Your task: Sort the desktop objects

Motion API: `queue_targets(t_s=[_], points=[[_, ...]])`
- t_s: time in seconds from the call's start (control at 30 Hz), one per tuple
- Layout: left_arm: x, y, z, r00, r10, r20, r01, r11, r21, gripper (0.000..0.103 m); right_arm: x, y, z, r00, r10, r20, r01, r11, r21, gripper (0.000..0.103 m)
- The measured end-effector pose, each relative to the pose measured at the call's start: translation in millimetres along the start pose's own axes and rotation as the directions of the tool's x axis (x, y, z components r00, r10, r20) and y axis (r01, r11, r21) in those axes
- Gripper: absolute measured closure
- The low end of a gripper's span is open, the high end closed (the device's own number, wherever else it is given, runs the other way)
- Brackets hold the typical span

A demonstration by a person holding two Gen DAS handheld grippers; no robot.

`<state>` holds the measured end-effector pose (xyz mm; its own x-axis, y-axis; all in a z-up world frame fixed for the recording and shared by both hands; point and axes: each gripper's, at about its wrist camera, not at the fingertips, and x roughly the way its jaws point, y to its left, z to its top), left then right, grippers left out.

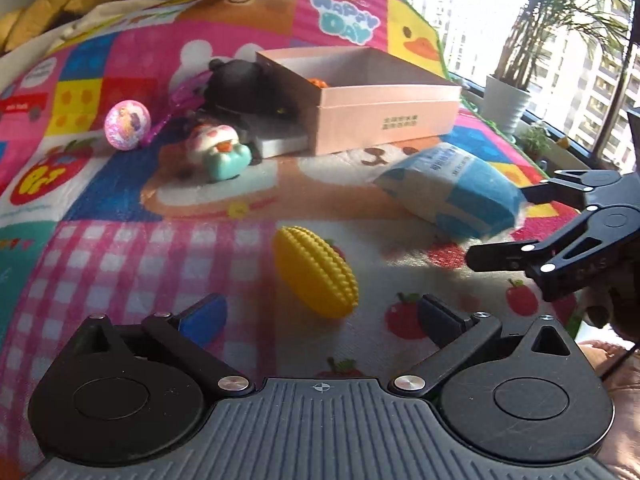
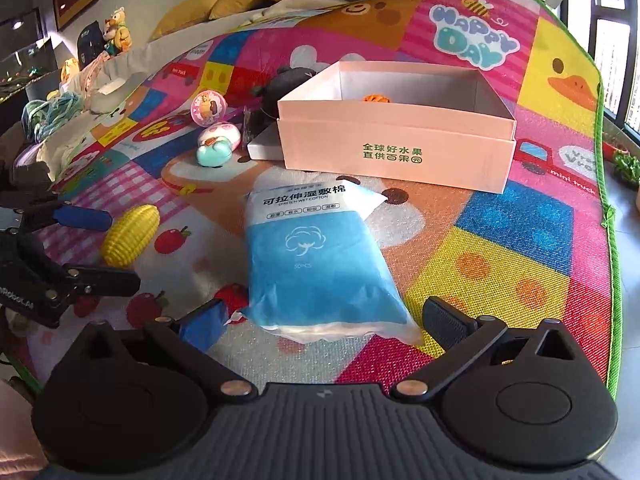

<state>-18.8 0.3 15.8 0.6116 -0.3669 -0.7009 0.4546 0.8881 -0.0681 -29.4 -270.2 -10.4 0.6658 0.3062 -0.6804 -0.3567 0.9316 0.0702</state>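
Observation:
A yellow toy corn [image 1: 316, 272] lies on the colourful play mat, just ahead of my open left gripper [image 1: 320, 320]; it also shows in the right wrist view [image 2: 130, 234]. A blue and white pack of cotton pads [image 2: 316, 260] lies flat on the mat, its near end between the open fingers of my right gripper [image 2: 324, 320]; nothing is gripped. The pack also shows in the left wrist view [image 1: 452, 196]. A pink open box [image 2: 396, 136] stands behind it with an orange thing [image 2: 376, 99] inside.
Left of the box lie a black plush toy [image 1: 244, 88], a pink ball [image 1: 127, 124], a white and teal duck toy [image 1: 218, 148] and a grey lid [image 1: 276, 140]. The mat's green edge [image 2: 610, 216] runs along the right. A potted plant [image 1: 506, 102] stands by the window.

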Motion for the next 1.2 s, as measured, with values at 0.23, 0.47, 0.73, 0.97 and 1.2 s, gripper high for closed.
queue_targets(t_s=[0.23,0.47,0.73,0.97,1.2], points=[[8.2,-9.1,4.9,0.998,0.059,-0.008,-0.058,0.996,0.071,0.000,-1.9,0.6,-5.6,0.999,-0.007,0.037,0.007,1.000,-0.008,0.000],[2.4,7.2,6.6,0.961,0.274,0.047,-0.278,0.953,0.125,0.000,-1.1,3.4,-6.1,0.999,-0.020,0.044,0.021,1.000,-0.020,0.000],[-0.6,29.3,8.0,0.930,0.359,0.073,-0.365,0.927,0.083,0.000,-0.7,4.3,-6.4,0.999,-0.027,0.044,0.029,0.999,-0.027,0.000],[4.0,11.0,20.0,0.977,0.180,0.112,-0.181,0.983,0.002,0.000,-0.3,4.9,-6.3,0.998,-0.031,0.049,0.033,0.999,-0.027,0.000],[32.0,10.8,35.6,0.985,0.150,0.085,-0.141,0.984,-0.106,0.016,-0.8,5.1,-5.6,0.998,-0.031,0.050,0.032,0.999,-0.020,0.000]])
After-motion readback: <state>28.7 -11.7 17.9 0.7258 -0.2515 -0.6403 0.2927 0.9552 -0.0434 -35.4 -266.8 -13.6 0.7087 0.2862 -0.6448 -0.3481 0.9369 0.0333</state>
